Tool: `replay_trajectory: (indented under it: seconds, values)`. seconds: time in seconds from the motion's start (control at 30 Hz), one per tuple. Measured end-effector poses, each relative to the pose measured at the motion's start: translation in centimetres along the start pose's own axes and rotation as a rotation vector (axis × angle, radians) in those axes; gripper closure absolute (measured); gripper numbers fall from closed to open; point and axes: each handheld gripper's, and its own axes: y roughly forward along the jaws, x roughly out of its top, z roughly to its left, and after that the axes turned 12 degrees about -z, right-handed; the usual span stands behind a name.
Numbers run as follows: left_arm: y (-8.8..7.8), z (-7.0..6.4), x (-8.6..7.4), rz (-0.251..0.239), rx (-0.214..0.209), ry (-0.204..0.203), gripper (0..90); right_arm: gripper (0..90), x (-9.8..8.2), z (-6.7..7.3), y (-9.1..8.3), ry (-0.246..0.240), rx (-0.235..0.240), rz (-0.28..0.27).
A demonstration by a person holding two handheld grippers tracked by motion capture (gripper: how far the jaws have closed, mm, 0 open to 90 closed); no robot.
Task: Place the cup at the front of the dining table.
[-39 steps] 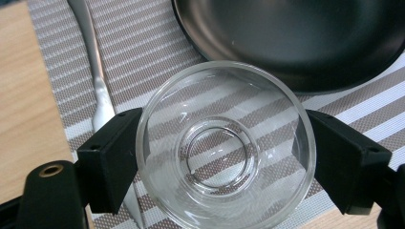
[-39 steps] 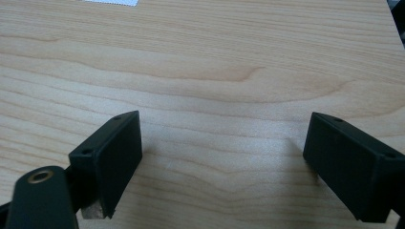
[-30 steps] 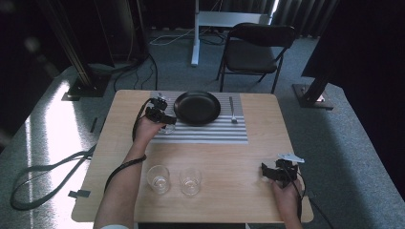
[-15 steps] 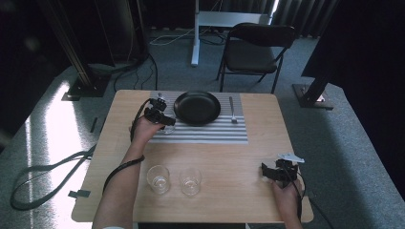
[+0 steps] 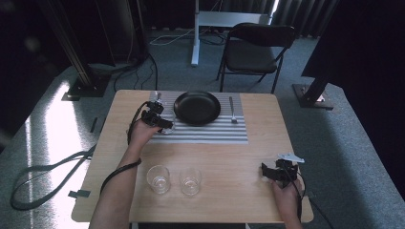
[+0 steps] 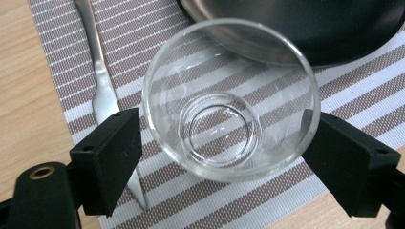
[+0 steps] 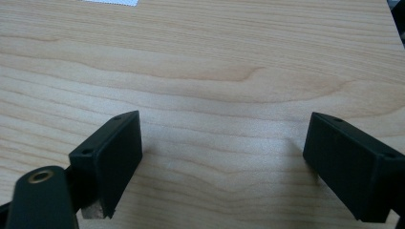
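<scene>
Glass tumbler [image 6: 231,100] stands between the left tongs [image 6: 224,143], whose jaws have just opened off it.

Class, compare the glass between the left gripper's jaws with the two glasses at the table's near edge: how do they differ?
The glass at the left gripper stands on the striped placemat beside the black plate; the two glasses stand on bare wood. Jaws flank the first glass; the two glasses stand unattended. All are clear, upright and empty.

You have a light wooden table [image 5: 248,157] before you. Directly on it lie a striped placemat [image 5: 210,134] across the far middle and two empty glass tumblers [image 5: 158,179] side by side near your edge.
</scene>
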Motion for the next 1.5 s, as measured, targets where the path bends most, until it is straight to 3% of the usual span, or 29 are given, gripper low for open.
replay_trajectory:
  seconds: [0.3, 0.63, 1.27, 1.37, 1.5]
  values:
    - [-0.6, 0.5, -1.1, -0.012, -0.01, -0.028, 15.1, 12.5, 0.0, 0.0, 0.0, 0.0, 0.0, 0.0]
    - [-1.4, 1.0, -2.4, -0.002, 0.0, -0.014, 15.1, 13.5, 0.0, 0.0, 0.0, -0.001, 0.002, -0.002]
    - [-3.4, 1.4, -4.8, -0.017, -0.027, 0.004, 15.2, 13.5, 0.0, 0.0, 0.0, 0.0, 0.002, -0.002]
    - [-3.8, 1.7, -5.2, -0.035, -0.04, -0.015, 15.2, 13.5, 0.0, 0.0, 0.0, 0.0, 0.002, -0.002]
    - [-4.2, 1.7, -5.7, -0.034, -0.039, -0.012, 15.2, 13.5, 0.0, 0.0, 0.0, 0.0, 0.002, -0.002]
